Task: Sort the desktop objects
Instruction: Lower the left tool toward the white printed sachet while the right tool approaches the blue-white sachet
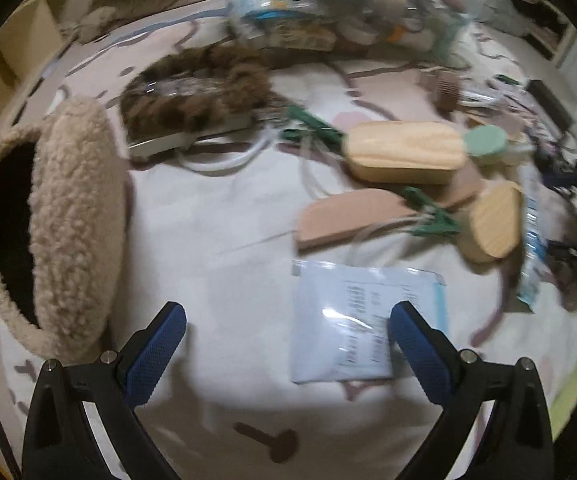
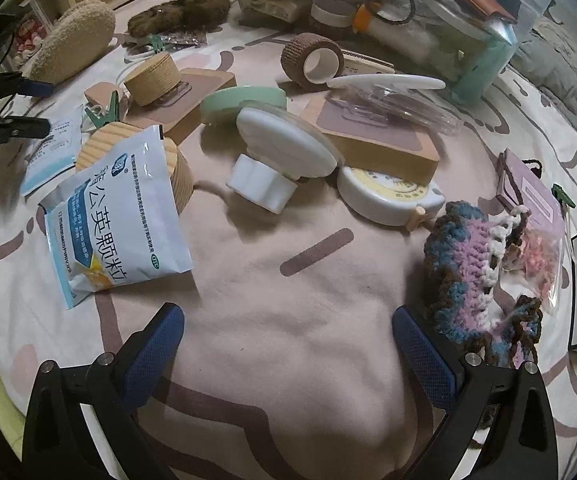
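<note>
fleece pouch [image 1: 68, 216]: far left on the bedsheet [image 1: 216, 248], mouth gaping; probably one spot things get sorted into, that's my guess.
left gripper [image 1: 286, 334]: spread wide, holding nothing, its right finger over the edge of a small sachet [image 1: 364, 320]. Looks lined up to grab it.
medicine packet [image 2: 118, 216]: left of middle, propped against a wooden block [image 2: 176, 172], glossy white and blue.
right gripper [image 2: 288, 334]: jaws apart, empty, over bare sheet.
crochet piece [image 2: 476, 264]: just beside the right finger, pink-blue yarn, floppy.
clear bin [image 2: 440, 12]: back right, already stuffed.
</note>
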`<move>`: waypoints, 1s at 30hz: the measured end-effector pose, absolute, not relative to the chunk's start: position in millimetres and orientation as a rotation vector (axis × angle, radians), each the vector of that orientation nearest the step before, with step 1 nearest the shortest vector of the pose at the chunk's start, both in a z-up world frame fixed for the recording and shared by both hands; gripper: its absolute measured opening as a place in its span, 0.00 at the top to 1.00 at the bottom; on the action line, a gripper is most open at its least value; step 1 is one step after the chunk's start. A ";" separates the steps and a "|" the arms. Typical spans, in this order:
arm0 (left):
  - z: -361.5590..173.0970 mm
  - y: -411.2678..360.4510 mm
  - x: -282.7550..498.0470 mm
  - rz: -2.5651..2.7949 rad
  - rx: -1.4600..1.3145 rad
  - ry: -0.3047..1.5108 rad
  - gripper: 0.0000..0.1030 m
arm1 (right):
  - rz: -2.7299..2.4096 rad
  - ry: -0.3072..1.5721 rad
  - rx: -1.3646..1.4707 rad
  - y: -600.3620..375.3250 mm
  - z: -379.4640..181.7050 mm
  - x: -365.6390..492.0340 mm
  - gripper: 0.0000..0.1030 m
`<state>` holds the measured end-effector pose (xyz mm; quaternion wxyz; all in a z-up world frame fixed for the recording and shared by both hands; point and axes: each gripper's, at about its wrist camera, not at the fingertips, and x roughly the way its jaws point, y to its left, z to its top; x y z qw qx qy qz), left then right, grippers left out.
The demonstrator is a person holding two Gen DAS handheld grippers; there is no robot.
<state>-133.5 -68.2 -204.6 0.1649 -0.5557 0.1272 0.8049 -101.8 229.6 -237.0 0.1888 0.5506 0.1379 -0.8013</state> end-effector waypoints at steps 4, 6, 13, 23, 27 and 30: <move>-203.1 -52.1 -119.8 2.232 -1.515 0.414 0.00 | -2.255 0.379 1.545 231.4 -237.7 -99.9 0.00; -205.1 -43.4 -117.4 2.206 -1.496 0.436 0.00 | -2.258 0.377 1.538 232.2 -238.3 -98.8 0.00; -223.4 -22.9 -111.0 2.134 -1.518 0.529 0.00 | -2.273 0.368 1.508 234.0 -238.6 -95.0 0.00; -239.1 -19.3 -114.8 2.142 -1.542 0.539 0.00 | -2.271 0.349 1.492 229.7 -240.9 -96.8 0.00; -238.8 -20.3 -115.4 2.152 -1.525 0.523 0.00 | -2.154 0.365 1.556 223.8 -232.7 -101.4 0.00; -238.9 -21.0 -115.0 2.162 -1.499 0.518 0.00 | -2.118 0.317 1.499 218.9 -214.8 -96.0 0.00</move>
